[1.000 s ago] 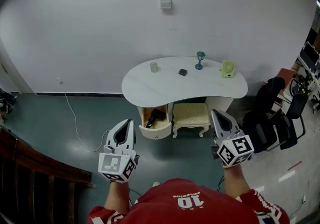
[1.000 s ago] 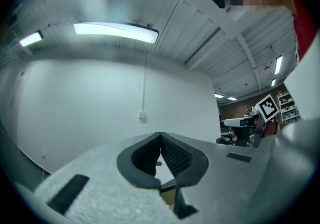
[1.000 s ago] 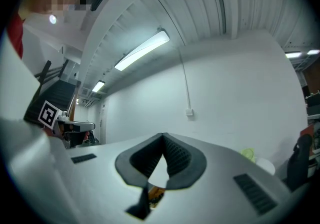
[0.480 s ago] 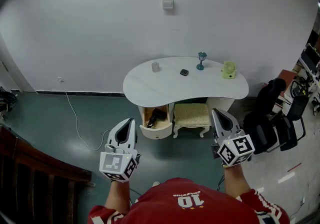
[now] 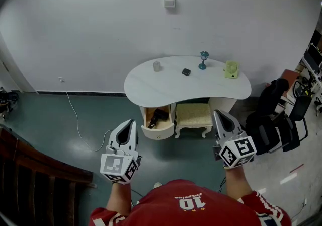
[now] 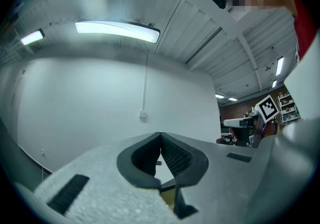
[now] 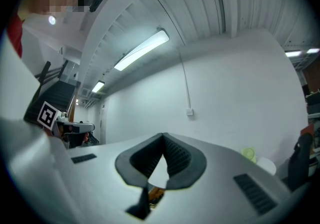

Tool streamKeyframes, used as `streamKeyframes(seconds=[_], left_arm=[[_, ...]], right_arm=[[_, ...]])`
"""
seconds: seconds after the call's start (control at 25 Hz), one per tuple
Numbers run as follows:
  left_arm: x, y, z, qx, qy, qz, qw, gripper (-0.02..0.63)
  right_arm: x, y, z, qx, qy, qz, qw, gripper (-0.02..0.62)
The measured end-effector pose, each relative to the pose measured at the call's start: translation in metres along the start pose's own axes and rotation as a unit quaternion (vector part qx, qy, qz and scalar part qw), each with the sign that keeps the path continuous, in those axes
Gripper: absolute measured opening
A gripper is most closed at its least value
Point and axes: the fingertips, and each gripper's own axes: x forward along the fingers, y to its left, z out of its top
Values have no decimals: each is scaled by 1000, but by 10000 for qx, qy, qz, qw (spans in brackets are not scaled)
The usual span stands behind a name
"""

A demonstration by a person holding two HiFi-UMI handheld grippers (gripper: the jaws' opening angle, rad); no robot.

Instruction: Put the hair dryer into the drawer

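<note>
Teal floor and a bare white wall frame one kidney-shaped dressing table [image 5: 151,86]. Under the table's left end one drawer [image 5: 160,131] stands pulled out. The dark shape lying in it looks to me like the hair dryer [image 5: 157,116], so the putting-in seems done, with the drawer left open.

Well short of the table, the person holds the left gripper [image 5: 131,123] and the right gripper [image 5: 217,114] level, each with its jaws pressed together on nothing.

If the drawer is to be pushed home, I'd walk up to the table first. Then I'd set a closed tip flat against the drawer's front and push straight, watching that nothing pokes over its rim.

One stool [image 5: 192,115] sits under the table's middle. On the tabletop are four small things: one pale cup [image 5: 157,66], one dark lump [image 5: 186,72], one teal stand [image 5: 203,60] and one green piece [image 5: 231,69] toward the table's right end.
</note>
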Motion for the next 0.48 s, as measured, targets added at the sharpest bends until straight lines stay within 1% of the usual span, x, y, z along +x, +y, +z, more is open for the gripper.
streamKeyframes(seconds=[0.48], left_arm=[[4, 0, -1, 0, -14, -36, 10000, 0]], right_arm=[[1, 0, -1, -36, 38, -27, 10000, 5]])
